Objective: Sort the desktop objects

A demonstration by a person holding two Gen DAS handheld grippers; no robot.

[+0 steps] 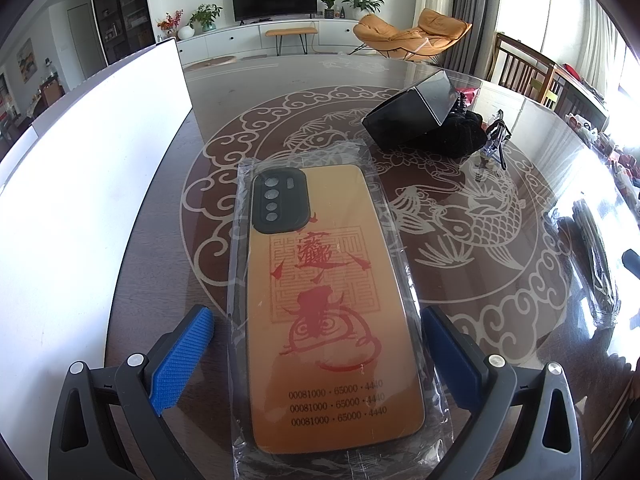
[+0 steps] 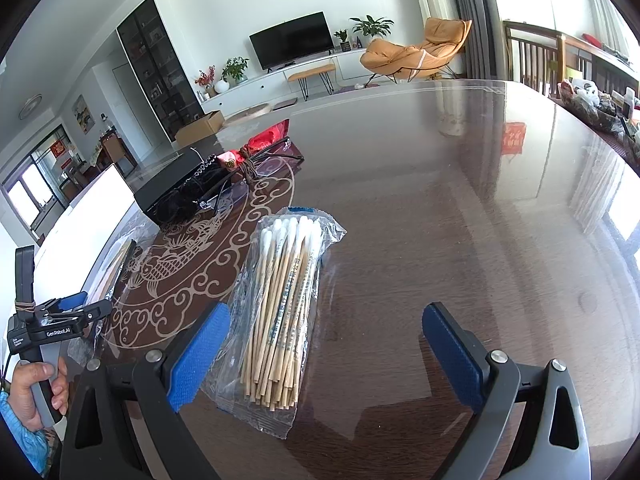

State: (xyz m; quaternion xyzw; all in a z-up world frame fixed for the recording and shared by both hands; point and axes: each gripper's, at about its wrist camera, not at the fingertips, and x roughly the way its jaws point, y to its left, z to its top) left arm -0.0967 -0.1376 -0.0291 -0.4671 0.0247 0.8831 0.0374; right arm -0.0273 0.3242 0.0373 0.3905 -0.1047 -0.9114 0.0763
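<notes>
On a glossy dark table (image 2: 440, 200) in a living room, koi-pattern inlay (image 1: 460, 216), both hand-held grippers (image 1: 320, 344) (image 2: 326, 344) spread.

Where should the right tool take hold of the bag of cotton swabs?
Grip the bag of cotton swabs across its narrow width, mid-length, coming down from above. It lies flat on the table, long axis running away between the open right tool fingers.

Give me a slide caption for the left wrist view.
Open left gripper straddling a bagged orange phone case on the patterned table.
</notes>
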